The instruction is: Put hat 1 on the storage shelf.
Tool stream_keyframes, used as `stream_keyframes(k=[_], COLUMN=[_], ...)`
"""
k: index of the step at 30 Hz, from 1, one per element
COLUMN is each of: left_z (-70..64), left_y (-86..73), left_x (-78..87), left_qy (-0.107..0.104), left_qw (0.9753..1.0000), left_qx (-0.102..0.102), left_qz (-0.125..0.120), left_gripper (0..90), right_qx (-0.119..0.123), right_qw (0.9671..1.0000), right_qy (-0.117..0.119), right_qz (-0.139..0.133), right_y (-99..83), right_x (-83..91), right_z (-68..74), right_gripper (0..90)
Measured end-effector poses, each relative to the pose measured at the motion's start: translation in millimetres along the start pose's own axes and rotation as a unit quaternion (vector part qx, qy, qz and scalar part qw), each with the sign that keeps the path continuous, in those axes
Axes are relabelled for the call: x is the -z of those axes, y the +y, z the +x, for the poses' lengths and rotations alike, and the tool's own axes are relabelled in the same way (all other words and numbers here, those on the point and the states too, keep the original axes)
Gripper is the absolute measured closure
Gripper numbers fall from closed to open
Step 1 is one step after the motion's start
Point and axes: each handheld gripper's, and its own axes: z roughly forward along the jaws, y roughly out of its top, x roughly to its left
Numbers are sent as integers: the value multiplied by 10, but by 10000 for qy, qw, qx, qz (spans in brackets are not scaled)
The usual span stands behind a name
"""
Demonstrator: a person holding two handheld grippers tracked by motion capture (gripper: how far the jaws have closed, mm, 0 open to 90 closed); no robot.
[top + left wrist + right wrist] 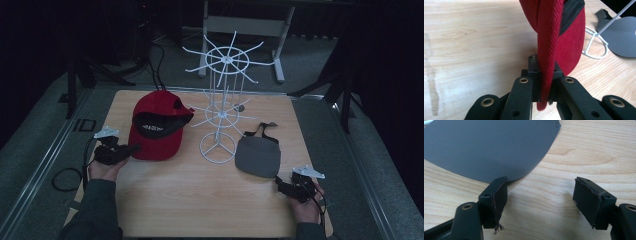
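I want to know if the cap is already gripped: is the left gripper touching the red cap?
Touching. In the left gripper view the red cap's edge runs down between the left gripper's jaws, which press against it on both sides.

Light wooden table (200, 195), three things on it.
Red cap (156, 131) sits toward the left side, a white wire rack (218, 145) stands on its ring base near the middle, and just right of that a flat grey pouch (258, 156) lies, strap toward the far edge.
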Motion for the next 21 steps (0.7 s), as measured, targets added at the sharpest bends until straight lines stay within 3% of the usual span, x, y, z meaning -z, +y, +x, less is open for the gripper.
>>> stream_keyframes(k=[9, 21], left_z=[60, 56], left_y=[119, 266], left_x=[141, 283], left_qy=[137, 282], left_qw=[9995, 9981], left_qx=[50, -59], left_qz=[-263, -546], left_gripper=[861, 861], right_qx=[0, 1], right_qw=[10000, 10000], right_qy=[0, 0], right_qz=[0, 0], right_y=[0, 0], right_x=[0, 0], right_z=[0, 0], right_gripper=[277, 277])
